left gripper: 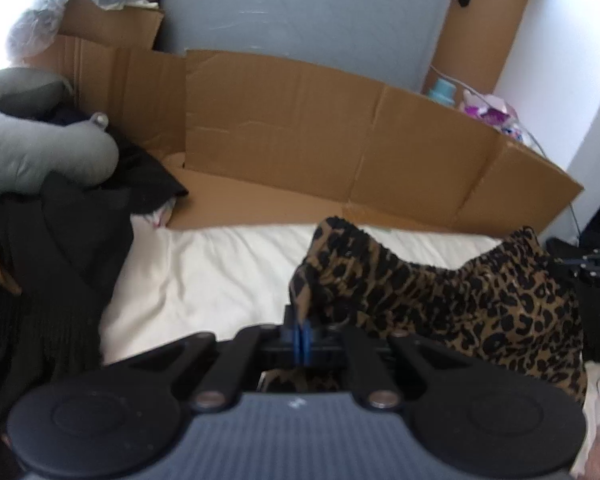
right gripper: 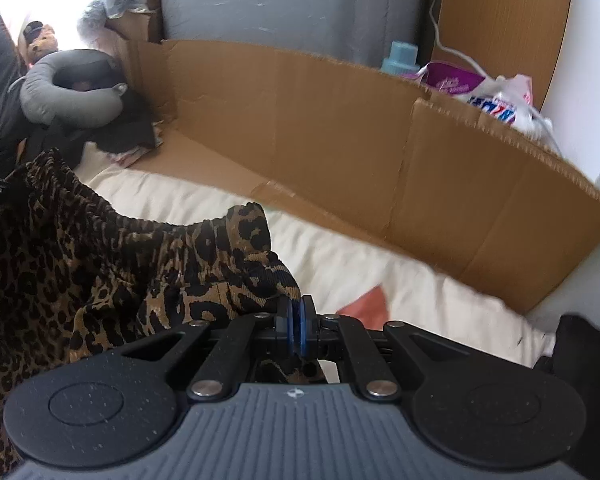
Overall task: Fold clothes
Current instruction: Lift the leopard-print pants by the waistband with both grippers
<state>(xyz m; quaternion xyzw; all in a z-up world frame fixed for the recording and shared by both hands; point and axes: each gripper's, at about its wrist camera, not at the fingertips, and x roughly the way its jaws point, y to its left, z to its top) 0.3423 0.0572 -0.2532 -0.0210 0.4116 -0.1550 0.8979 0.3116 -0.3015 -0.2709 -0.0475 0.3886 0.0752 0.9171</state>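
My left gripper and right gripper each pinch the leopard garment, held above the bed

A flattened cardboard sheet stood folded along the far edge of the cream bedding, in front of a grey padded panel. At the left a grey neck pillow rested on a heap of black fabric. Behind the cardboard at the right stood a pale blue bottle beside a purple packet, with a white cable trailing down to them.
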